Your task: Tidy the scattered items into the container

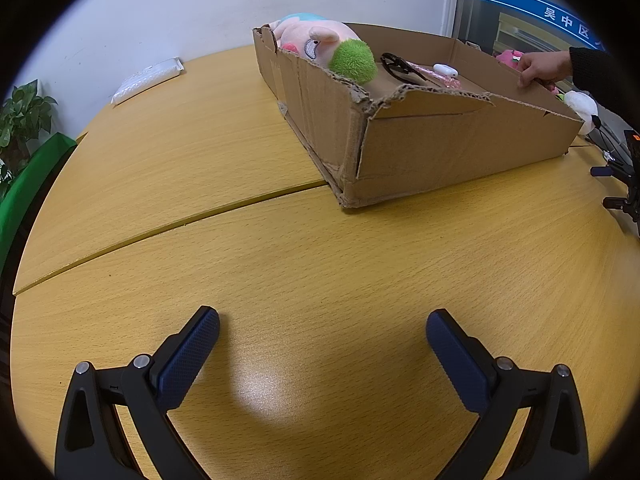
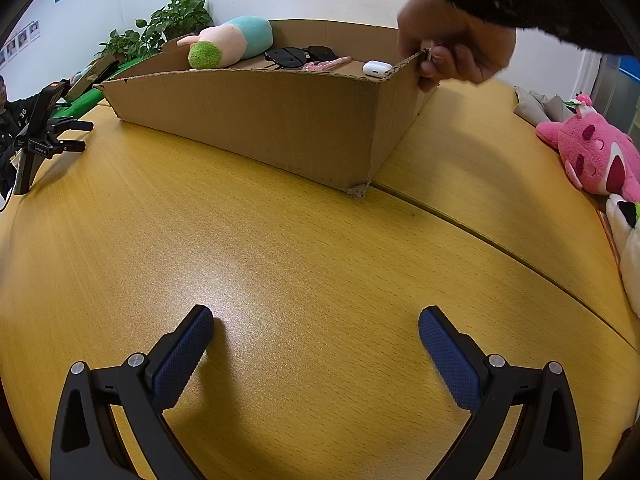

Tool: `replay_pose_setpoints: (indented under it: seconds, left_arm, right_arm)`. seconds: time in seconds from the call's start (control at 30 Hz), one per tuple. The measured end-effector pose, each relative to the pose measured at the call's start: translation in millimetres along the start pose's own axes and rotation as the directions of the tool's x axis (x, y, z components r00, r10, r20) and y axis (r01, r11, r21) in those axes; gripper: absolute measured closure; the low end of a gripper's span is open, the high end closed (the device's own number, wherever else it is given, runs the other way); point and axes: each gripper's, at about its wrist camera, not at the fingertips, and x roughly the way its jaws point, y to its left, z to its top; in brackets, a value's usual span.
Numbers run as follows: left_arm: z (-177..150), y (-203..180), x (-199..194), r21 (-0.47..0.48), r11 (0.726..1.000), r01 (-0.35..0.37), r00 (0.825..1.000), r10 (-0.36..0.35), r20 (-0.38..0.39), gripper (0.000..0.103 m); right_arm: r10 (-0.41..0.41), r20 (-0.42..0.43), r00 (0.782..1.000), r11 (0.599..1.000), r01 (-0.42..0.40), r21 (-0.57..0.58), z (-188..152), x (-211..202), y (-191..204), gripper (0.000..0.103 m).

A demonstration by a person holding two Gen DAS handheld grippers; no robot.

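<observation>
Left wrist view showed the left gripper (image 1: 322,330) hanging low over the worktop (image 1: 200,160), its fingers (image 1: 192,354) spread wide with nothing between them; the pads were dark blue with a fine knurled grain, set in smooth black frames. The worktop was a matte yellow wood-grain laminate, split by a curved seam. Beyond it sat the cardboard box (image 1: 440,152), a shallow corrugated tray with ragged, torn edges along its rim. Inside lay a soft pink plush pig (image 1: 316,40) with a fuzzy green ball (image 1: 354,60) against it, black sunglasses (image 1: 396,66), a glossy white earbud case (image 1: 445,70) and a slim pink item I could not identify. A bare hand (image 1: 540,68) in a dark sleeve pinched the box's far rim. A white plastic packet (image 1: 148,78) lay well apart near the wall.

From the right wrist, the right gripper (image 2: 316,328) was likewise wide open and held nothing, hovering over the bare worktop (image 2: 280,260). The hand (image 2: 452,44) gripped the box (image 2: 280,128) at its near corner. On the worktop's right edge, outside the box, rested a fluffy pink plush bear (image 2: 592,152) and beside it a white plush with a black patch (image 2: 628,220). A black clamp stand (image 2: 40,136) stood at the left.
</observation>
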Motion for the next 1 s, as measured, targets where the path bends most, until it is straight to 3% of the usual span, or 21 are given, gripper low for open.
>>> replay_pose_setpoints:
  seconds: [1.0]
  left_arm:
    - [2.4,0.0,2.4,-0.004,1.0,-0.003,1.0,0.003,0.0,0.0]
  right_arm:
    - [0.0,-0.001,1.0,1.0,0.0,-0.001,-0.2,0.4,-1.9,0.0]
